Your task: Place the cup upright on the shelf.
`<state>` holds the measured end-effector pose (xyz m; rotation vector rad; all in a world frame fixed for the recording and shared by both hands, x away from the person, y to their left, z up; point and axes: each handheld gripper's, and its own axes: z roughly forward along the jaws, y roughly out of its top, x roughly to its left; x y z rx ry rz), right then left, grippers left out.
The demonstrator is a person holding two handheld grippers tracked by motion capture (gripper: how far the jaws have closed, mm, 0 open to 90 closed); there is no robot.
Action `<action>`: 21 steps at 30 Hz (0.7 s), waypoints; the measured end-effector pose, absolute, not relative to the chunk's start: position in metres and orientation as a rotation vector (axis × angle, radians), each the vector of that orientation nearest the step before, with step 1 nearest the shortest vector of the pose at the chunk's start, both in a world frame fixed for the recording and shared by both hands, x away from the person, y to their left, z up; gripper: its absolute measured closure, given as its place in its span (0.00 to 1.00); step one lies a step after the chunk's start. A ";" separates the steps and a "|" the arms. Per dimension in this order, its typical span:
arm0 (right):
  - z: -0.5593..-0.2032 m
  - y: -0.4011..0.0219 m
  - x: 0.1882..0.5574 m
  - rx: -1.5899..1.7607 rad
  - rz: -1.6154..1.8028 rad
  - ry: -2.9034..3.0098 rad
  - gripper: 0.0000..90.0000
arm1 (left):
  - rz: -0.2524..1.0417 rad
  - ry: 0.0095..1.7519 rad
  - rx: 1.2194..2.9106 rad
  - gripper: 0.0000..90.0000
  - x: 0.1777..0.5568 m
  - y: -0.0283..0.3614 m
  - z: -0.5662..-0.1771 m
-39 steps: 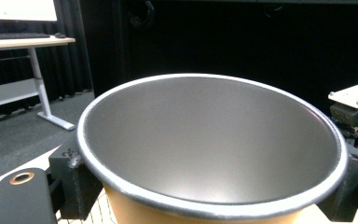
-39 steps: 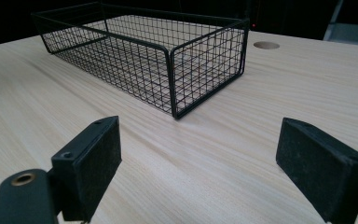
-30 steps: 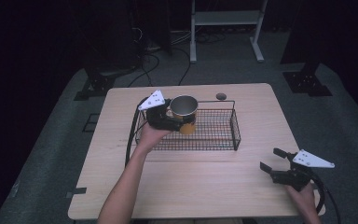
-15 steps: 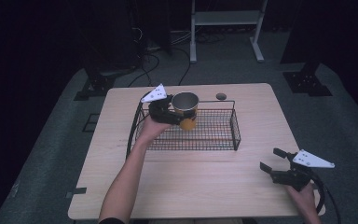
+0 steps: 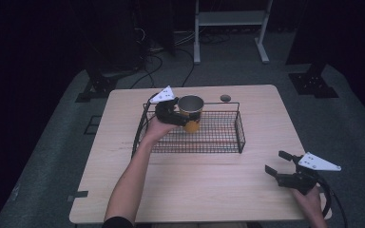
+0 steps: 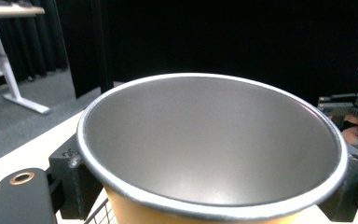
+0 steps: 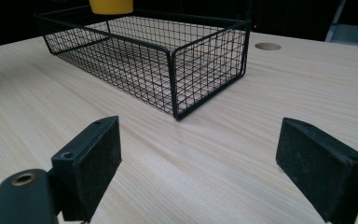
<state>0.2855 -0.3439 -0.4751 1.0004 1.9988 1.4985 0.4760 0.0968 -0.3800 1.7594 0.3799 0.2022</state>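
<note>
A yellow cup with a bare metal inside is held upright over the left end of the black wire basket. My left gripper is shut on the cup from its left side. In the left gripper view the cup's mouth looms close, with a black jaw on each side of it. My right gripper rests low near the table's front right corner, open with nothing in it. In the right gripper view its jaws stand wide apart, facing the basket and the cup's base.
The basket sits at the middle back of the light wooden table. A small round hole lies in the tabletop just behind the basket. Dark floor, cables and a white stand's legs lie beyond the table.
The left gripper has carried the cup slightly farther back and to the right over the basket. The right gripper has stayed in place, still open.
</note>
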 end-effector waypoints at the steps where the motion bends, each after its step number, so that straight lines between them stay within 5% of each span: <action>1: -0.475 -0.344 0.286 1.002 1.499 1.998 0.14 | 0.197 0.377 1.767 0.14 0.477 0.095 -0.381; 21: -0.475 -0.344 0.285 0.996 1.504 2.000 0.14 | 0.142 0.368 1.860 0.14 0.493 0.082 -0.405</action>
